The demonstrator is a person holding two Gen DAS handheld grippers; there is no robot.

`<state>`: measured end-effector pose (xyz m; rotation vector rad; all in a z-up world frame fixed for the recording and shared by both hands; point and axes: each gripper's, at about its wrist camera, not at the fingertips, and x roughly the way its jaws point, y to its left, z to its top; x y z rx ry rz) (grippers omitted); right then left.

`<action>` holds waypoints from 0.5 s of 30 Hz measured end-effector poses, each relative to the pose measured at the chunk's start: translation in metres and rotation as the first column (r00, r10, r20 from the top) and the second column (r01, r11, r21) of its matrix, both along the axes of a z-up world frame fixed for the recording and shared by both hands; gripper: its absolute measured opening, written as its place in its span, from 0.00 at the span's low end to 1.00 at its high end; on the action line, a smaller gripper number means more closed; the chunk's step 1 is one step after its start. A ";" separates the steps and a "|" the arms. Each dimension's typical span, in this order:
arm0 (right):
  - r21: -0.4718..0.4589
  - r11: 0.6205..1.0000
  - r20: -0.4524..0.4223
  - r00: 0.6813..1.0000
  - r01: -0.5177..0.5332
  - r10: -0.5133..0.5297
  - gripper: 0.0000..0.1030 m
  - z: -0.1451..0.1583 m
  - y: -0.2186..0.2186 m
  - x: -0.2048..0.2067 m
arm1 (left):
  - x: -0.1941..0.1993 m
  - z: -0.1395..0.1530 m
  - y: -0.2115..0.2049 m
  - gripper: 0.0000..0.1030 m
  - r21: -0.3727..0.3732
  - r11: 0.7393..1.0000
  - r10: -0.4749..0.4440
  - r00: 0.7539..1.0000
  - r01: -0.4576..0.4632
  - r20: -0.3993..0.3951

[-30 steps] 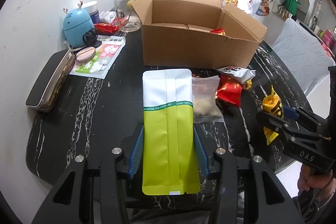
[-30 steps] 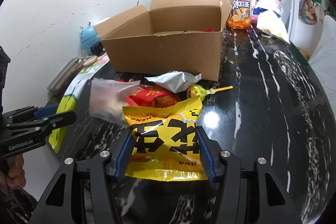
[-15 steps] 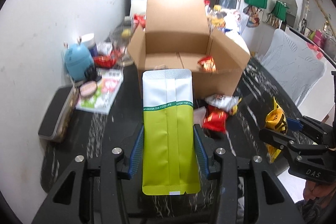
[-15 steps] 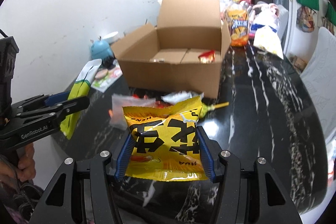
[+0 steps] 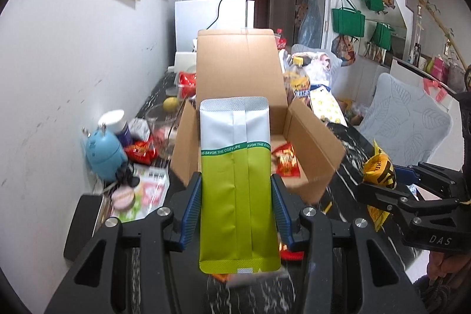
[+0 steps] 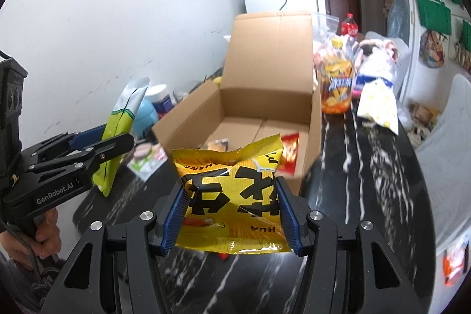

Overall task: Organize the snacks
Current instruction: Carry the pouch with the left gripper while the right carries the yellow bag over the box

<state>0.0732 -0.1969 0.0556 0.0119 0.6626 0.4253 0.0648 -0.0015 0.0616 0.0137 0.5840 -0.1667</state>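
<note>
So the left gripper (image 5: 235, 205) squeezes a green bag (image 5: 235, 181). The right gripper (image 6: 232, 214) squeezes a yellow bag (image 6: 232, 196). Only a few snacks lie in the box (image 6: 265, 96); these two must go in.

Open cardboard box (image 5: 235, 114) ahead, upright rear flap (image 6: 272, 49) behind

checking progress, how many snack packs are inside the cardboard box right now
2 visible: a red pack by the right wall of the cardboard box, and a small brownish pack mid-floor. More may be hidden.
</note>
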 end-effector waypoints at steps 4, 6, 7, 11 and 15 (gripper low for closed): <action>-0.007 1.000 0.011 1.000 -0.007 0.007 0.55 0.009 -0.001 0.028 | 0.030 0.004 -0.003 0.43 -0.009 1.000 -0.015 1.000 0.015 0.002; -0.016 1.000 0.018 1.000 -0.009 0.009 0.55 0.013 -0.001 0.043 | 0.044 0.005 -0.003 0.43 -0.011 1.000 -0.019 1.000 0.019 -0.001; -0.021 1.000 0.021 1.000 -0.010 0.010 0.55 0.014 0.000 0.051 | 0.052 0.005 -0.004 0.43 -0.011 1.000 -0.023 1.000 0.023 -0.001; -0.028 0.999 0.026 1.000 -0.017 0.018 0.55 0.020 0.002 0.081 | 0.084 0.007 -0.006 0.43 0.000 0.999 -0.032 0.999 0.032 -0.002; -0.043 0.999 0.030 0.999 -0.016 0.017 0.55 0.022 0.007 0.114 | 0.115 0.006 -0.007 0.43 0.024 0.999 -0.036 0.999 0.036 0.001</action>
